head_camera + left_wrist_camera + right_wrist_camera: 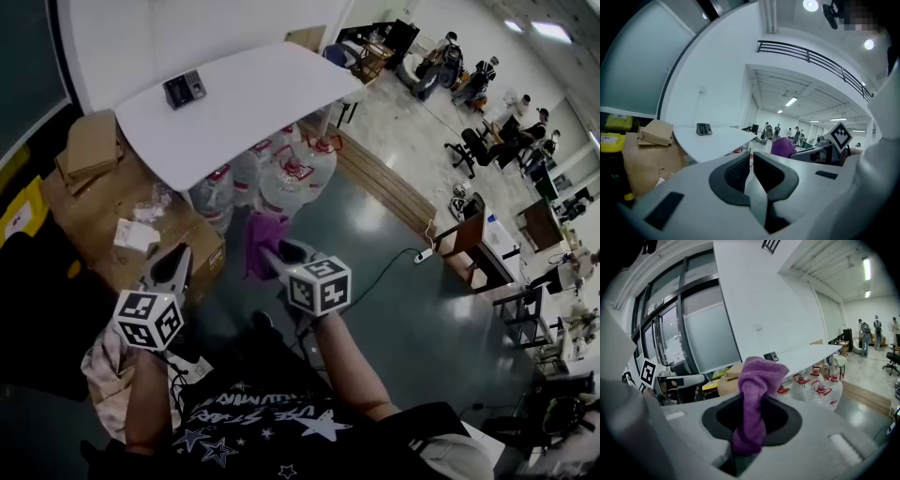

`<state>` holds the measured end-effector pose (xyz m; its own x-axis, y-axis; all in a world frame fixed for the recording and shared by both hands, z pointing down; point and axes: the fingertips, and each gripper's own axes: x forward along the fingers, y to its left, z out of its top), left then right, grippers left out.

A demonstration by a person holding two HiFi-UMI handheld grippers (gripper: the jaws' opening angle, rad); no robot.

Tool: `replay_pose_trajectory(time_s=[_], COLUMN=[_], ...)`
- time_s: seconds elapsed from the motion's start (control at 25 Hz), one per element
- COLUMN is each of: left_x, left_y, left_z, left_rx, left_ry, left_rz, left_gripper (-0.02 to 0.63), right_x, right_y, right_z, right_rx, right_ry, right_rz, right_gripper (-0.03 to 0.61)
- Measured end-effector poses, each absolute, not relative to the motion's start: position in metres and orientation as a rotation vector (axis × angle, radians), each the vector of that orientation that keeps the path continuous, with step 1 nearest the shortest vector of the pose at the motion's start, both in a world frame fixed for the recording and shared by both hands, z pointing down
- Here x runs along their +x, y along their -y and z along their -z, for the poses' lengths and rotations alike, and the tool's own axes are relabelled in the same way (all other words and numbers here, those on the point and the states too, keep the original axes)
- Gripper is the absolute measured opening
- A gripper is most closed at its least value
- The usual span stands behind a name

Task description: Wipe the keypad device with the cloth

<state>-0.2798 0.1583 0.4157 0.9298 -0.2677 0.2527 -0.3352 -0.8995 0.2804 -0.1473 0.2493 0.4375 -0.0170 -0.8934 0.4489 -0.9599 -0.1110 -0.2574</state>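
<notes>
Looks down on a dark green floor (pixel 403 281), with a white table (pixel 253 108) at the far side. Left of the table, brown cardboard boxes (pixel 89 202) with a smaller carton stacked on top. Under the table's near edge, a cluster of clear water jugs (pixel 281 178) with red caps and handles; any label print too small to read. At the bottom, a black shirt (pixel 272 422) printed with white stars and a line of white lettering – upside down here and not clearly readable.

Left gripper (pixel 751 159) low at the left near the boxes: jaws drawn together to a bare slit, nothing between the pads. Right gripper (pixel 752 403) just beside it, clenched on the purple cloth (pixel 757 378), which bunches above the jaw tips and runs down in a fold between the pads. On each gripper, a cube of black-and-white square markers, no words.

Keypad device (pixel 184 89) – a small dark box with a screen and keys – upright near the table's far left edge, alone on the top. Well apart from cloth and both grippers, beyond the jugs. No brand or writing legible on it.
</notes>
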Motion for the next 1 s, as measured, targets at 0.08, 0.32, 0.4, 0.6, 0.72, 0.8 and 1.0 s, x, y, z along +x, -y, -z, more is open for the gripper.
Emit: replay_pose_trajectory(time_s=[0.08,0.32,0.4,0.6,0.72,0.8,1.0], left_x=[-0.283,-0.292,-0.291,-0.286,-0.281,-0.275,-0.249], left_y=[-0.16,-0.162,-0.162,-0.159,-0.155,-0.151,-0.136], left_z=[-0.416,-0.421,-0.423,-0.422,-0.422,-0.424,-0.428], left_rx=[2.764,2.735,2.734,2.733,2.734,2.731,2.712], left_ry=[0.444,0.428,0.425,0.437,0.461,0.485,0.562], left_rz=[-0.299,-0.302,-0.302,-0.292,-0.298,-0.303,-0.318], left_gripper=[0.031,0.031,0.031,0.031,0.031,0.031,0.031], right_x=[-0.15,-0.153,-0.149,-0.135,-0.128,-0.121,-0.089], right_y=[-0.251,-0.26,-0.262,-0.261,-0.254,-0.248,-0.226], right_z=[-0.438,-0.439,-0.439,-0.438,-0.438,-0.444,-0.449], right_rx=[2.115,2.161,2.17,2.194,2.181,2.157,2.1], right_ry=[1.999,1.954,1.945,1.935,1.96,1.981,2.043], right_rz=[-0.792,-0.802,-0.797,-0.795,-0.793,-0.805,-0.823], right_gripper=[0.098,0.098,0.1,0.1,0.1,0.1,0.1])
